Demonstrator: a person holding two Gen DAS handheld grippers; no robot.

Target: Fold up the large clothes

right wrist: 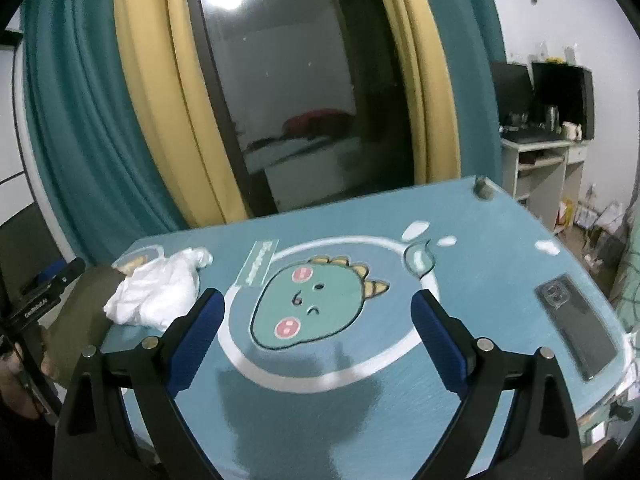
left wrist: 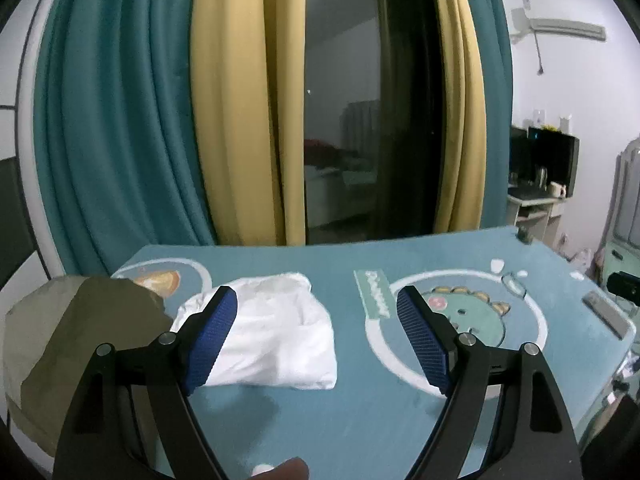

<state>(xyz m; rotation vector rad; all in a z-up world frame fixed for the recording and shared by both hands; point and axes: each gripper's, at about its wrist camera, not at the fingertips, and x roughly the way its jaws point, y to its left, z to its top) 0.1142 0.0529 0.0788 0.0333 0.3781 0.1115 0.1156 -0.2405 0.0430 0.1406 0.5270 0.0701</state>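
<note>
**Ana:** Tongs first: the left tongs (left wrist: 316, 336) stand wide apart with nothing between the blue ribbed pads, and the right tongs (right wrist: 318, 340) are just as wide and empty, hanging over the teal table (right wrist: 480, 240) with the dinosaur print.

**Ben:** So where's the clothing?

**Ana:** A folded white cloth bundle (left wrist: 276, 340) lies on the table at centre-left of the left wrist view, free of both tongs. In the right wrist view it sits at the middle left. Beside it, at the left edge of both views, lies an olive-grey folded garment (left wrist: 76, 344), its near edge hanging off the table as far as I can tell.

**Ben:** What's the step, then?

**Ana:** I'd judge the white one is done, so it's likely time to fetch the next piece. To do it well, keep both tongs apart until each pad straddles a single layer of fabric, and grip near corners so it spreads flat.

**Ben:** Any hazards?

**Ana:** A dark smartphone (right wrist: 576, 332) lies at the right of the table; spread cloth clear of it.
</note>
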